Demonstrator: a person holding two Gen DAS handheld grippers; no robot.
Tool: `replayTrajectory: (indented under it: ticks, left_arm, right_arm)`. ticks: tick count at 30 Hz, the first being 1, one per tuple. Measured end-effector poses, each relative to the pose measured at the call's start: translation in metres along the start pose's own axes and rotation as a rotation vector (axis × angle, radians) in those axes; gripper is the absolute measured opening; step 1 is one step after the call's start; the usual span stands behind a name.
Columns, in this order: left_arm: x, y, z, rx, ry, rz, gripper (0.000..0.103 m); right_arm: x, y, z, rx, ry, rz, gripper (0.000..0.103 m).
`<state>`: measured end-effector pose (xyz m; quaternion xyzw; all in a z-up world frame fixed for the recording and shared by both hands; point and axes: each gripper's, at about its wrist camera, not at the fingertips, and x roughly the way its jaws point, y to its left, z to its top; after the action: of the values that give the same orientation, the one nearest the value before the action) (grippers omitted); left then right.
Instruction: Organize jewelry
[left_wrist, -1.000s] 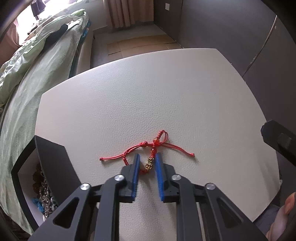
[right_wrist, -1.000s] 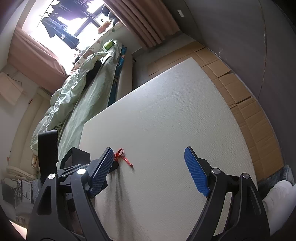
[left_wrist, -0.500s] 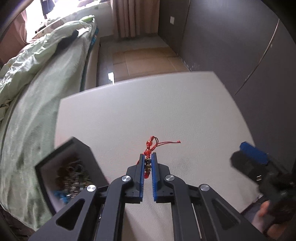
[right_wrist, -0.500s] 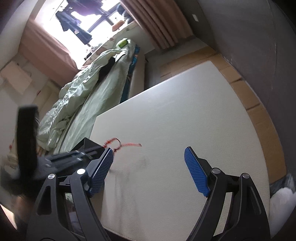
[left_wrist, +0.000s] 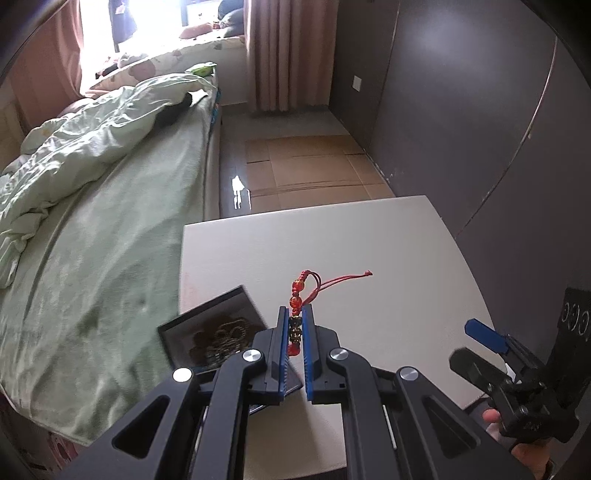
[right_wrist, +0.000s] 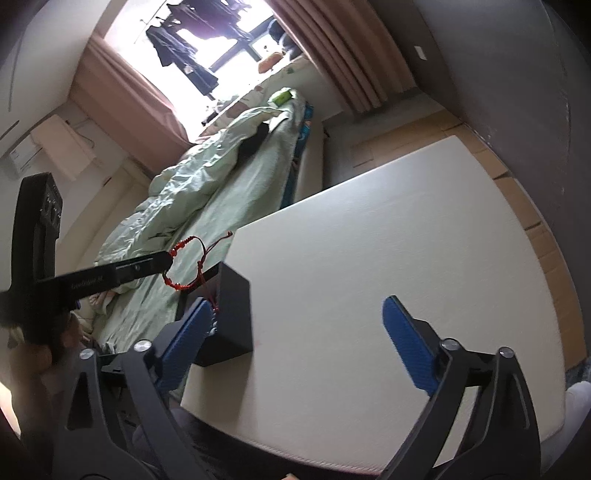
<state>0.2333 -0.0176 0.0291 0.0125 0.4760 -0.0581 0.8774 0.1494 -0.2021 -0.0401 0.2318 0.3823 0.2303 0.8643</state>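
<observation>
White counter by the bed, w/ a black box at its left edge, already holding chains and beads. Left gripper jaws closed on the red cord bracelet, pinching it at the dark-gold beads; it hangs in the air over the box, cord tails drooping. Right gripper jaws opening wide, nothing between them. Bracelet looks v. light, limp, floppy cord, so probably swings and snags on the rim; the bead cluster seems the best hold, being firm, non-slip, not fragile
</observation>
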Motion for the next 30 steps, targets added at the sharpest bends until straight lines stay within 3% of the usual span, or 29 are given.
replayTrajectory:
  ticks: [10,17,20,21,22,24,29,30]
  left_arm:
    - [-0.023,0.032,-0.013,-0.044,-0.019,0.021,0.005]
    - [-0.001,0.045,-0.021,-0.069,0.020,0.029,0.005]
    - [0.012,0.044,-0.024,-0.036,0.020,0.081,0.007]
    - [0.018,0.043,-0.025,-0.022,0.032,0.106,0.023]
    - [0.021,0.044,-0.026,-0.023,0.038,0.119,0.049]
    - [0.018,0.048,-0.029,-0.049,-0.003,0.111,0.068]
    - [0.014,0.053,-0.035,-0.086,-0.020,0.098,0.068]
    - [0.012,0.053,-0.037,-0.087,-0.024,0.096,0.072]
  right_arm:
    - [0.002,0.006,-0.007,-0.007,0.006,-0.009,0.098]
    - [0.007,0.008,-0.008,-0.006,0.019,-0.014,0.098]
    - [0.008,0.008,-0.008,-0.006,0.024,-0.016,0.098]
    - [0.009,0.009,-0.008,-0.005,0.026,-0.016,0.098]
    - [0.009,0.009,-0.007,-0.002,0.027,-0.015,0.098]
    - [0.009,0.010,-0.007,0.003,0.028,-0.012,0.098]
    - [0.006,0.011,-0.007,-0.003,0.020,-0.008,0.098]
    - [0.004,0.013,-0.008,-0.008,0.017,-0.010,0.098]
